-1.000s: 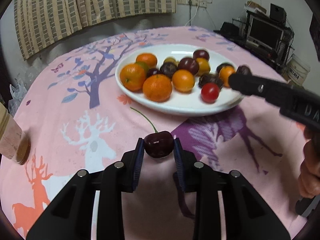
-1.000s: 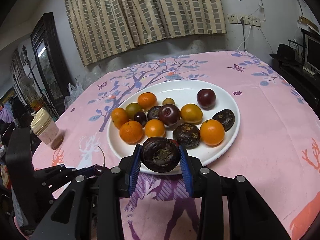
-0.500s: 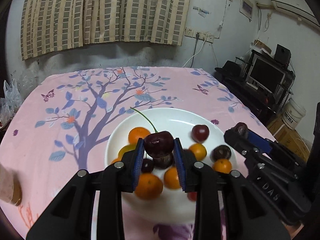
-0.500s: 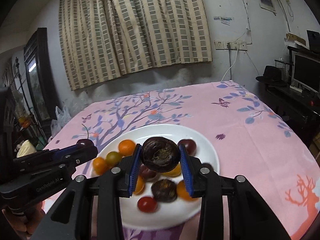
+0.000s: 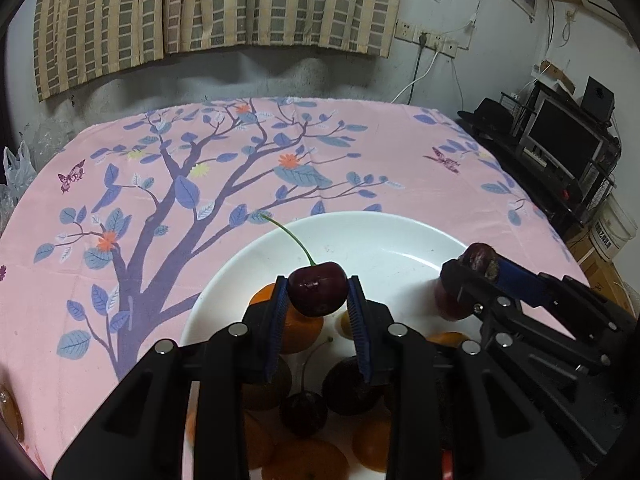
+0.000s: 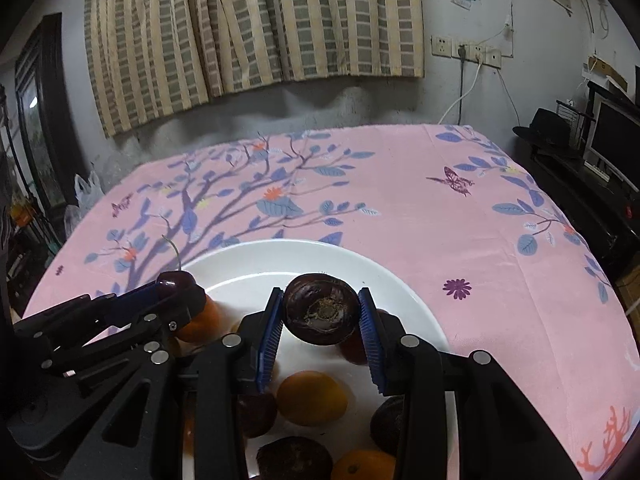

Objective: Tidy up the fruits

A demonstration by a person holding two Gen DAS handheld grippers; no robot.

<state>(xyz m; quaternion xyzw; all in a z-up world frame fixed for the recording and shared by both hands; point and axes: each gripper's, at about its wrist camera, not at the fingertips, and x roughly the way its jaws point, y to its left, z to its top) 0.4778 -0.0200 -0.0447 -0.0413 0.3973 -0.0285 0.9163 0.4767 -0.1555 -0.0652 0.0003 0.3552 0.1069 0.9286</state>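
My left gripper (image 5: 318, 300) is shut on a dark red cherry (image 5: 318, 294) with a long green stem, held above the white plate (image 5: 384, 240). My right gripper (image 6: 322, 320) is shut on a wrinkled dark purple passion fruit (image 6: 321, 314), also above the plate (image 6: 280, 256). Each gripper shows in the other view: the right one (image 5: 478, 262) to the right, the left one (image 6: 176, 284) to the left. On the plate under the fingers lie several oranges (image 6: 312, 398), another cherry (image 5: 303, 414) and dark fruits (image 6: 294, 458), partly hidden.
The round table has a pink cloth (image 5: 200, 184) with a tree print. The far half of the plate is bare. A wall with striped curtains (image 6: 248, 28) is behind. A dark shelf with a monitor (image 5: 564, 140) stands at the right.
Both grippers have moved forward and lower over the plate, still holding their fruits. The plate now fills the lower part of both views.
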